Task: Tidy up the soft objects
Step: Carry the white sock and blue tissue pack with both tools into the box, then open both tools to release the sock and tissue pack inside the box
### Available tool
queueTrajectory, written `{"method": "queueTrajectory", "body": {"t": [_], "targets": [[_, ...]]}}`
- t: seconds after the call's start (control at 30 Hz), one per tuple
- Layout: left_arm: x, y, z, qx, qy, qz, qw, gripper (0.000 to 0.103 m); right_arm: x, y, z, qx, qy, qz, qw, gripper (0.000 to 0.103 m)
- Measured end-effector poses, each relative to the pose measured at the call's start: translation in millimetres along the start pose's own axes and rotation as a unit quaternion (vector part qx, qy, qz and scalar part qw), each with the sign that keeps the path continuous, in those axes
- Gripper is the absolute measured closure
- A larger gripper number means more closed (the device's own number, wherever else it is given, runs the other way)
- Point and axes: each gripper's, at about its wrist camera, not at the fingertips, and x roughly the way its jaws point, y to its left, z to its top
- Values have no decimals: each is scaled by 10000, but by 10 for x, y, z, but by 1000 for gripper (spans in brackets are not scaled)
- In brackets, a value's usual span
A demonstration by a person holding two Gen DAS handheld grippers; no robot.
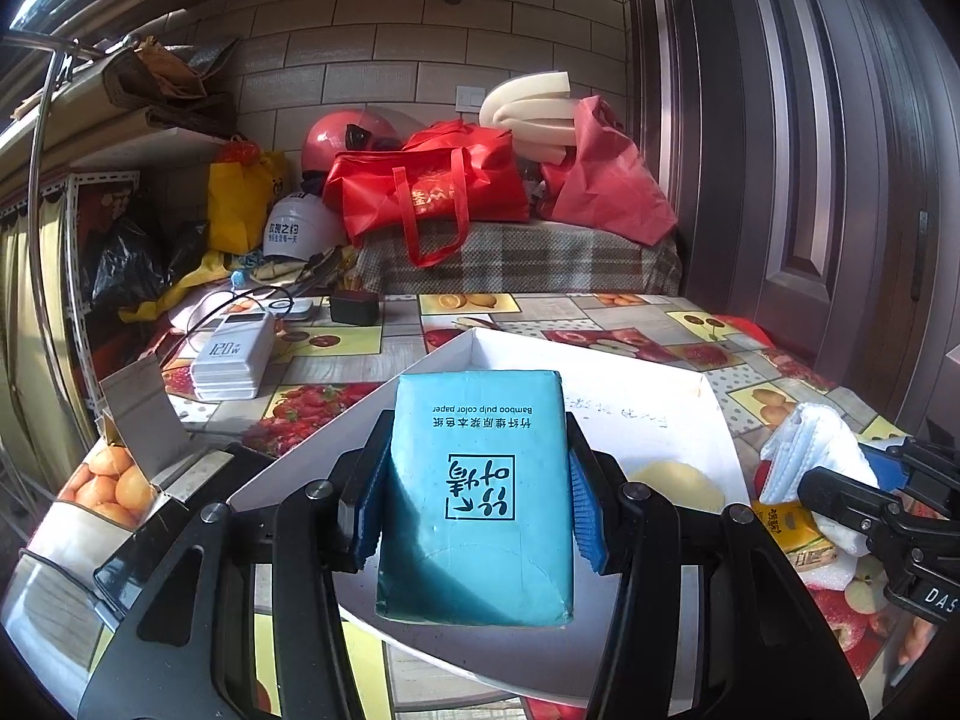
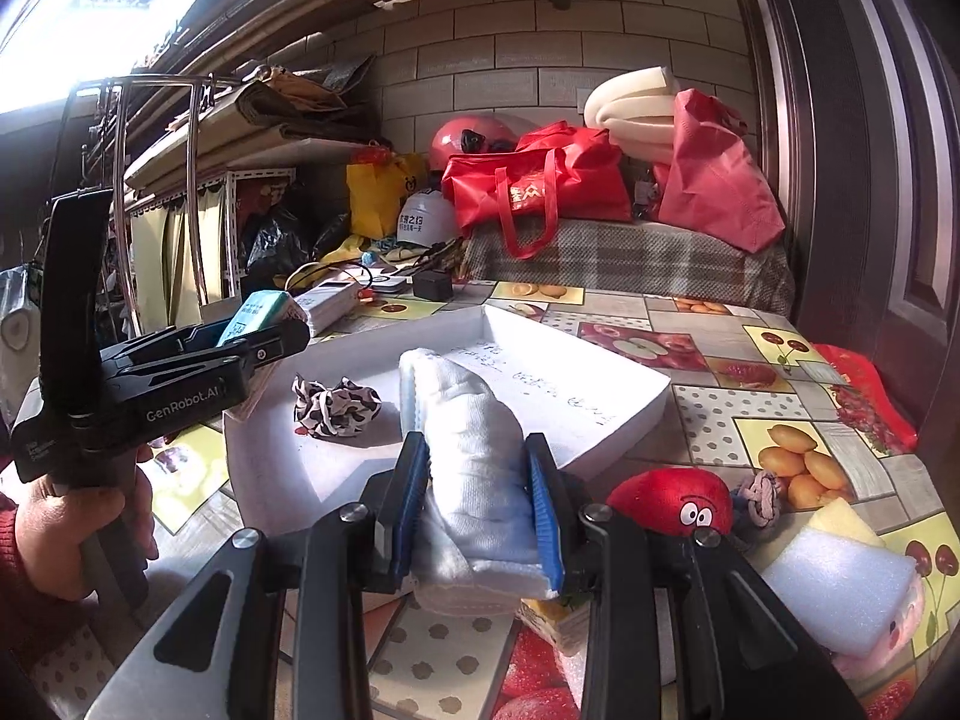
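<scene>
My left gripper (image 1: pixel 477 498) is shut on a blue tissue pack (image 1: pixel 477 516) and holds it above the near part of a white tray (image 1: pixel 648 414); it also shows in the right wrist view (image 2: pixel 258 309). My right gripper (image 2: pixel 480 504) is shut on a rolled white towel (image 2: pixel 474 456) with a blue-edged mask against it, at the tray's near edge (image 2: pixel 600 438). The towel also shows in the left wrist view (image 1: pixel 822 450). A black-and-white scrunchie (image 2: pixel 336 408) lies in the tray. A pale yellow soft piece (image 1: pixel 678 483) lies in the tray too.
A red plush toy (image 2: pixel 672 501), a knotted rope ball (image 2: pixel 759 498), a white foam sponge (image 2: pixel 840 588) and a yellow tissue pack (image 1: pixel 792 531) lie on the fruit-print tablecloth right of the tray. A white power bank (image 1: pixel 231 354) and black charger (image 1: pixel 354 307) sit behind. Red bags (image 1: pixel 432 192) stand at the back.
</scene>
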Motion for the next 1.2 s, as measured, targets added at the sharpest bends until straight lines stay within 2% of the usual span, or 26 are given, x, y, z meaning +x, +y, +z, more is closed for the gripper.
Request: {"method": "queueTrajectory", "body": {"t": [0.6, 0.97, 1.13, 1.2], "targets": [[412, 129, 121, -53, 158, 312, 9994, 52, 677, 231, 233, -6, 299, 185, 9994, 71], [632, 261, 200, -307, 229, 447, 9983, 52, 1001, 99, 346, 465, 480, -24, 9978, 71], [647, 319, 209, -470, 240, 471, 9975, 52, 1079, 111, 366, 456, 583, -83, 9972, 69], [626, 316, 207, -466, 183, 510, 9974, 47, 1068, 121, 364, 428, 583, -122, 9973, 69]]}}
